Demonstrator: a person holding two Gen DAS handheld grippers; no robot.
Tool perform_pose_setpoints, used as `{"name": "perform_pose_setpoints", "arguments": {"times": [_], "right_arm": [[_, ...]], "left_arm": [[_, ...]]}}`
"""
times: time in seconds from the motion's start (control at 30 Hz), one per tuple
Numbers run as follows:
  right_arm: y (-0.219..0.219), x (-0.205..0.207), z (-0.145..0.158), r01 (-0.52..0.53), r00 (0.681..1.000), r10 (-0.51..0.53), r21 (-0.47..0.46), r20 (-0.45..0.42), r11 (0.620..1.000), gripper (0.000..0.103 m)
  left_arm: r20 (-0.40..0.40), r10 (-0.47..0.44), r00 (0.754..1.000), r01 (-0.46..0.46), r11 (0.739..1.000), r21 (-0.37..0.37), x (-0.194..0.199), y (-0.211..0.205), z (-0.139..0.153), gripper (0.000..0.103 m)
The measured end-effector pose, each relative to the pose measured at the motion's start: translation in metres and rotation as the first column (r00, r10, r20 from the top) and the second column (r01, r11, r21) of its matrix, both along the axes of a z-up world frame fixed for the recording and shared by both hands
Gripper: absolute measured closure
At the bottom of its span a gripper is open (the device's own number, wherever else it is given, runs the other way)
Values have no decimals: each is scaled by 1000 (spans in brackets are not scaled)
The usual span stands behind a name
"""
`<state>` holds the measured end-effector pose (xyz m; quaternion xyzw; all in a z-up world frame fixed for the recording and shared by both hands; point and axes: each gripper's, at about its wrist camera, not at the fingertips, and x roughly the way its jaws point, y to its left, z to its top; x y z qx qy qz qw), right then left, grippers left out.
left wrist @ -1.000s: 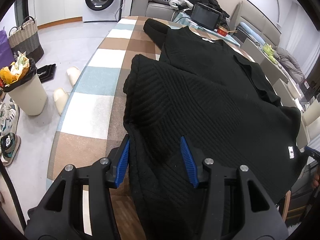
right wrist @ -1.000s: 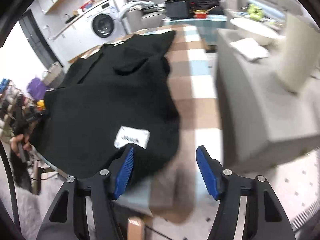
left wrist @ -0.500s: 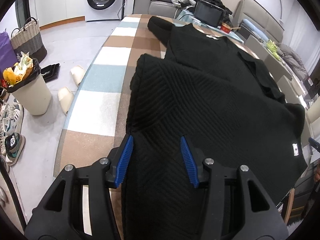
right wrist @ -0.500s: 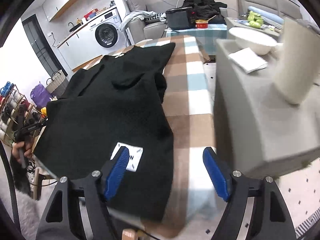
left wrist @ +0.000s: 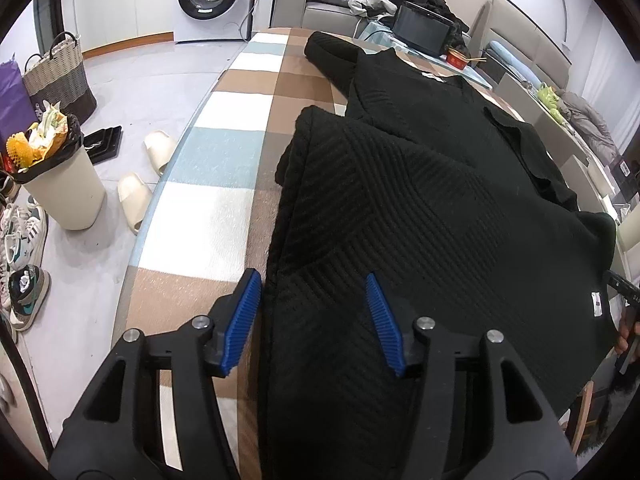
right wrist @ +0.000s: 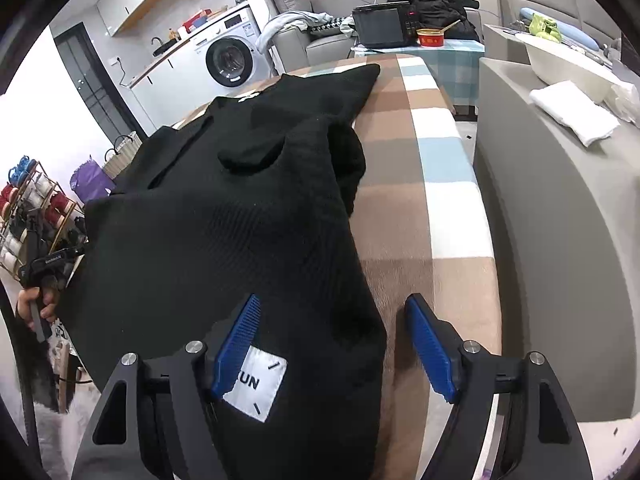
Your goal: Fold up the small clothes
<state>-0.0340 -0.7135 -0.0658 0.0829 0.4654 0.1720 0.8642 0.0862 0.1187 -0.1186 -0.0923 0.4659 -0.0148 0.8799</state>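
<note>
Two grippers sit at the near hem of a black knit sweater [left wrist: 400,208] spread along a table covered by a checked blanket [left wrist: 224,208], and both have changed in the last second. The left gripper [left wrist: 312,320] was set narrower around the left hem corner a second ago; its jaws are now opening, with cloth lying between the blue pads but neither pad pressing it. The right gripper [right wrist: 332,352] has come down and forward from the blanket's bare edge onto the sweater's right hem corner, beside the white label [right wrist: 256,384]; its jaws stand wide, the left pad over the fabric, the right pad over bare blanket. It widened, then held about steady.

That reads as a release on the left and an approach on the right, so the fold is probably between grasps, not under way. The sweater lies flat, sleeves folded inward near the collar, the hem draped over the near table edge.

Both grippers point steeply down at the table. Whether the right pads touch the cloth is hard to tell from this angle. A hand [right wrist: 36,304] holding the left gripper shows at the right view's edge.
</note>
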Motion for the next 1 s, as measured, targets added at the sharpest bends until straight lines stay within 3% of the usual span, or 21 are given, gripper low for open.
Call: {"name": "perform_pose_setpoints", "arguments": {"times": [0.1,0.17,0.2,0.23,0.27,0.33,0.53,0.7,0.8,1.0], "right_arm": [[4,1,1,-20,1000,20,8,19,1000,30],[11,-1,1,-63,997,63,-8,44,998,55],[14,0,-2,-77,996,78,-34,35,996,64],[17,-1,-1,-75,996,79,-75,50,994,80],[19,0,-1,-85,995,89,-87,44,993,94],[17,-1,1,-99,994,102,-75,34,992,94],[6,-15,32,-101,985,92,54,148,993,96],[-1,-12,64,-23,967,-17,155,253,988,96],[-5,-2,76,28,947,-90,199,308,980,96],[-6,45,72,133,937,-207,261,280,956,96]], "left_arm": [[3,-23,1000,22,1000,22,4,-7,-1,46],[6,-51,999,50,998,31,6,-12,-1,46],[10,-71,997,70,997,37,6,-15,-1,60],[12,-80,997,79,996,45,6,-17,-1,73],[9,-99,995,98,994,37,6,-18,-2,96],[45,-115,992,117,993,-25,1,-18,2,97],[186,-121,975,131,990,-44,-15,-20,38,98],[275,-102,956,122,991,-55,-11,-17,69,98],[308,-85,948,106,993,-52,-1,-14,81,98],[308,-48,950,78,993,-84,47,-1,82,98]]}}
